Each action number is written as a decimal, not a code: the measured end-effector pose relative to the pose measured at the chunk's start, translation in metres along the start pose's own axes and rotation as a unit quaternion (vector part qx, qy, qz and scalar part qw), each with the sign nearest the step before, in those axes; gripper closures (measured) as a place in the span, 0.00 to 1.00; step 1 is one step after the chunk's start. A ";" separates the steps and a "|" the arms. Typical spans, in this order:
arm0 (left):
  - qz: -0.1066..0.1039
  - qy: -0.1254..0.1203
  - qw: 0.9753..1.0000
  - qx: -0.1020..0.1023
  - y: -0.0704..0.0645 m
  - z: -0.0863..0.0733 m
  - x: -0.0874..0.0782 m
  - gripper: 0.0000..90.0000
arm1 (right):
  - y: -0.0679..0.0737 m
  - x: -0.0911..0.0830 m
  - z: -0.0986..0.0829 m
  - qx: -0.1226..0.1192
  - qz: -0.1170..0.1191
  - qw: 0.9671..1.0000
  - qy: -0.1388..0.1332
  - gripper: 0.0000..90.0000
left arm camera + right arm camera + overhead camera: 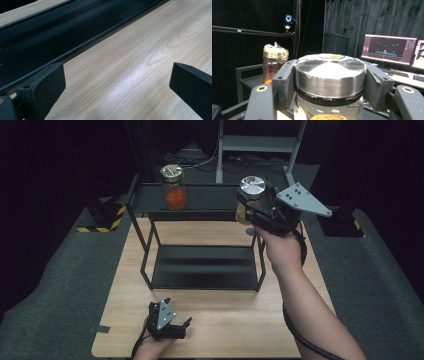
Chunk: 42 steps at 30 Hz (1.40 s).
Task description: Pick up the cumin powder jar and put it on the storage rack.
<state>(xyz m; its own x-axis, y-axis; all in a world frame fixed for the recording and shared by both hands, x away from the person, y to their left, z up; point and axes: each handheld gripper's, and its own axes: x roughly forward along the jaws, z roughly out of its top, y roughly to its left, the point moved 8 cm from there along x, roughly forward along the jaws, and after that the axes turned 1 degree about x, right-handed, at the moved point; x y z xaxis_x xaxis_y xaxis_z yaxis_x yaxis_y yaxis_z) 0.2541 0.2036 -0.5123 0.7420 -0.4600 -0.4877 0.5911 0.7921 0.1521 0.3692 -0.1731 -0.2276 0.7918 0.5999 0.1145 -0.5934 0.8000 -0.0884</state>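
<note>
High view: right gripper (250, 202) fingers clamp the silver-lidded jar (251, 187) by its lid above the rack (150, 200), at two o'clock; the lid could slip, dropping it. Left gripper (172, 320) rests wide open, empty.

Bright table, black surroundings
Overhead glare sheens the table (130, 82); silver lid (330, 72) is sharp; monitors (389, 50) behind look soft.
</note>
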 end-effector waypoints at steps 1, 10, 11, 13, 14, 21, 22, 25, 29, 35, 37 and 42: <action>0.000 0.000 1.000 0.000 0.000 0.000 0.000 0.01 | 0.000 0.003 0.001 0.000 -0.001 1.000 0.001 0.38; -0.001 -0.003 1.000 -0.002 0.001 -0.001 0.000 0.01 | 0.001 0.024 0.003 -0.003 -0.011 1.000 0.007 0.38; -0.001 -0.004 1.000 -0.002 0.001 -0.001 0.000 0.01 | 0.001 0.027 0.003 -0.002 -0.013 1.000 0.008 0.38; -0.002 -0.004 1.000 -0.003 0.001 -0.001 -0.001 0.01 | 0.000 0.032 0.002 -0.001 -0.015 1.000 0.008 0.38; -0.002 -0.004 1.000 -0.003 0.001 -0.001 -0.001 0.01 | -0.001 0.034 0.001 -0.002 -0.016 1.000 0.009 0.38; -0.003 -0.007 1.000 -0.005 0.001 -0.001 -0.001 0.01 | -0.004 0.048 -0.006 0.004 -0.026 1.000 0.010 0.38; -0.003 -0.007 1.000 -0.005 0.001 -0.002 -0.001 0.01 | -0.005 0.051 -0.007 0.005 -0.027 1.000 0.009 0.38; -0.003 -0.007 1.000 -0.006 0.001 -0.002 -0.001 0.01 | -0.008 0.057 -0.008 0.008 -0.029 0.999 0.009 0.38; -0.003 -0.008 1.000 -0.007 0.002 -0.002 -0.001 0.01 | -0.010 0.066 -0.008 0.010 -0.036 0.999 0.015 0.38; -0.005 -0.010 1.000 -0.010 0.003 -0.002 -0.002 0.01 | -0.009 0.075 -0.009 0.010 -0.041 0.999 0.018 0.38; -0.005 -0.011 1.000 -0.010 0.003 -0.002 -0.002 0.01 | -0.009 0.076 -0.010 0.013 -0.042 0.999 0.020 0.38; -0.005 -0.011 1.000 -0.009 0.003 -0.002 -0.002 0.01 | -0.008 0.079 -0.014 0.020 -0.041 0.999 0.024 0.38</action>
<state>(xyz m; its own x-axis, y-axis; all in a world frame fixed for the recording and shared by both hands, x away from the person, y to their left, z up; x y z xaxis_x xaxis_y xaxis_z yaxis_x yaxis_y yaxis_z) 0.2535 0.2074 -0.5131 0.7434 -0.4761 -0.4698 0.5923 0.7949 0.1316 0.4385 -0.1323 -0.2315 0.8436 0.5321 0.0720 -0.5306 0.8467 -0.0405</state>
